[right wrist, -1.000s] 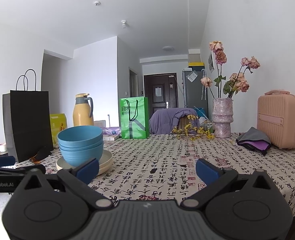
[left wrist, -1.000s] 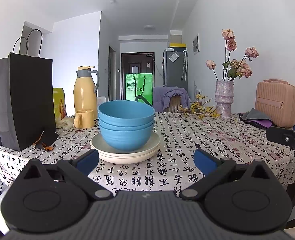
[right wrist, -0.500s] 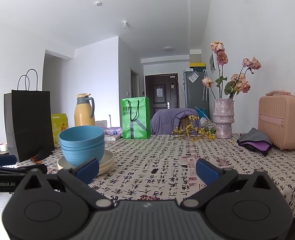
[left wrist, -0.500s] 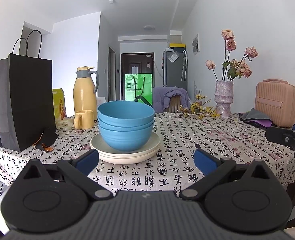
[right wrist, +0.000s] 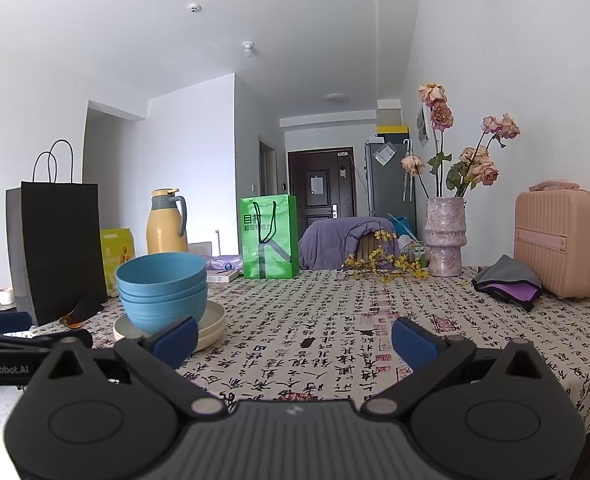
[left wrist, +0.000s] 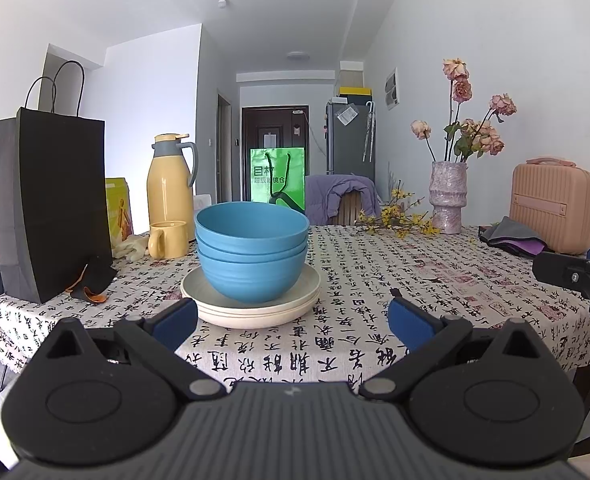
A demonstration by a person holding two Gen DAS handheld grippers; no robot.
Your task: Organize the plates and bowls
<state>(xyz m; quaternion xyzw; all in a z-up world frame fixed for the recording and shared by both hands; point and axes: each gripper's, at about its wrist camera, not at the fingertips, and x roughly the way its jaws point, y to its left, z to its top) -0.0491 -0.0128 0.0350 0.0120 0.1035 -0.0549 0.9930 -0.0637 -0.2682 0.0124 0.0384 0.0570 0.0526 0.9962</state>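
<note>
On the calligraphy-print tablecloth (left wrist: 375,280), the stacked blue bowls (left wrist: 252,256) on cream plates (left wrist: 251,312) were seen centre-frame, dead ahead of the wide-spread, empty left gripper (left wrist: 291,316), while lower left of the equally wide, empty right gripper (right wrist: 295,338), farther off.

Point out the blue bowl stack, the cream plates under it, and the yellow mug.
blue bowl stack (left wrist: 251,276): left wrist view, bottom bowl's outer wall.
cream plates (left wrist: 255,314): left wrist view, front rim.
yellow mug (left wrist: 171,240): left wrist view, its side.
</note>
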